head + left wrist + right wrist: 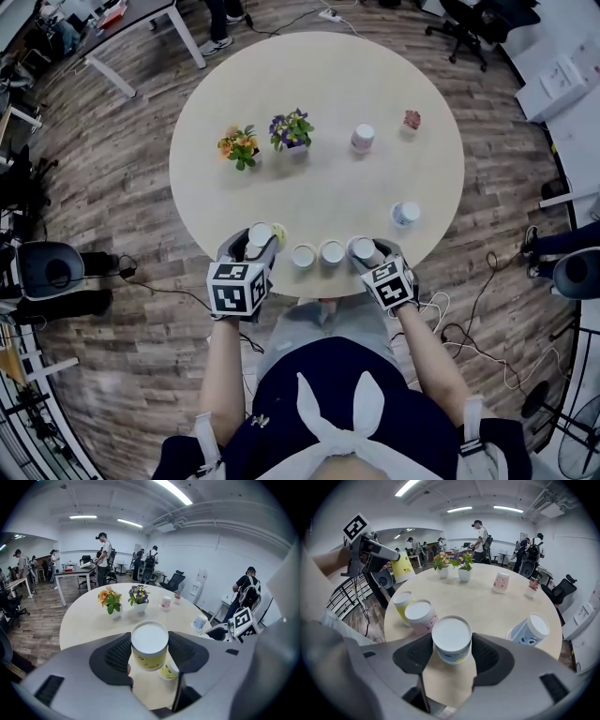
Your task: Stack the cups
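Note:
My left gripper (255, 244) is shut on a yellow cup (149, 648), which hangs bottom-up above the table's near edge. A second yellow cup (168, 670) stands on the table just below it. The right gripper view also shows that raised yellow cup (403, 567), tilted in the left gripper (370, 550). My right gripper (368, 253) is shut on a white cup with blue and yellow print (451, 640) at the near edge. To its left a pink cup (421, 616) and a pale yellow cup (402, 603) stand side by side. A blue cup (529, 631) stands to the right.
On the round table (319, 187), two flower pots (240, 146) (292, 130) stand at the far left. A pink cup (362, 138) and a small pink object (412, 119) are at the far right. Desks, chairs and several people fill the room behind.

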`<state>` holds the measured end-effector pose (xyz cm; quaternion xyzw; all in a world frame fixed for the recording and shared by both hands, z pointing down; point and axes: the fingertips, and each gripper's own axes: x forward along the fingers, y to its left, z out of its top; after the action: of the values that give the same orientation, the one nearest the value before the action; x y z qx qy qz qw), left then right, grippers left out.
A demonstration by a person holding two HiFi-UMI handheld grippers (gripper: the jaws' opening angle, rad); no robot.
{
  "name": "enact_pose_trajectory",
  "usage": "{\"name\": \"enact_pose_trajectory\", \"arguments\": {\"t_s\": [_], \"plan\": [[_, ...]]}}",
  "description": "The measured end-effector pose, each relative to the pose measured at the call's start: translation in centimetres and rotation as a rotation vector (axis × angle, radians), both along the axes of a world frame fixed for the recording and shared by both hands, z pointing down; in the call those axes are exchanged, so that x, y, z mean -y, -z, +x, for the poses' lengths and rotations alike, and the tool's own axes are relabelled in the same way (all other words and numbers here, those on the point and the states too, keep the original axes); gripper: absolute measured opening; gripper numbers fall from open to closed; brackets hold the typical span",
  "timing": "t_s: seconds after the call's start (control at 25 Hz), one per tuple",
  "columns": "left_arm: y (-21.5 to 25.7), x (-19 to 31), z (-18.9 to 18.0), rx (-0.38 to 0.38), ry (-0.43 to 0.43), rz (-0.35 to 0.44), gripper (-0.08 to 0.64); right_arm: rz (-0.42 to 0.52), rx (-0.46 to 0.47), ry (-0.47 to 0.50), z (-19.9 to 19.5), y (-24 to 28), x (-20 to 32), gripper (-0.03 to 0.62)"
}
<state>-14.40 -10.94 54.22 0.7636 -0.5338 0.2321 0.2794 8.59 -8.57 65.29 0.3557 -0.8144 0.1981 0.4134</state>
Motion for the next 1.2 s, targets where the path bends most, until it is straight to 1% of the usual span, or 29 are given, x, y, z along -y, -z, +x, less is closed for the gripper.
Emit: {"name": "enact_pose_trajectory", "arguments": {"t_s": [0.52, 0.8, 0.92, 1.04, 1.2], "plan": [[0.6, 0.2, 0.9, -0.01, -0.028, 0.014, 0.256, -0.007, -0.006, -0.005, -0.2, -0.1, -0.1, 0.264], [1.1, 0.0, 1.5, -0.013, -0.053, 0.025, 0.256, -0.015, 0.006, -0.011, -0.3, -0.1, -0.4, 0.279], [1.5, 0.0, 1.9, -0.014, -0.071, 0.037, 0.256, 0.009, 0.021, -0.012, -0.3, 0.6, -0.3, 0.284], [1.8, -0.1, 2.6, -0.006, -0.097, 0.047, 0.256, 0.024, 0.051, -0.029, -0.4, 2.1, -0.4, 0.285], [2.4, -0.3, 3.6, 0.002, -0.128, 0.067, 0.256, 0.067, 0.091, -0.05, -0.3, 4.3, 0.0, 0.285]]}}
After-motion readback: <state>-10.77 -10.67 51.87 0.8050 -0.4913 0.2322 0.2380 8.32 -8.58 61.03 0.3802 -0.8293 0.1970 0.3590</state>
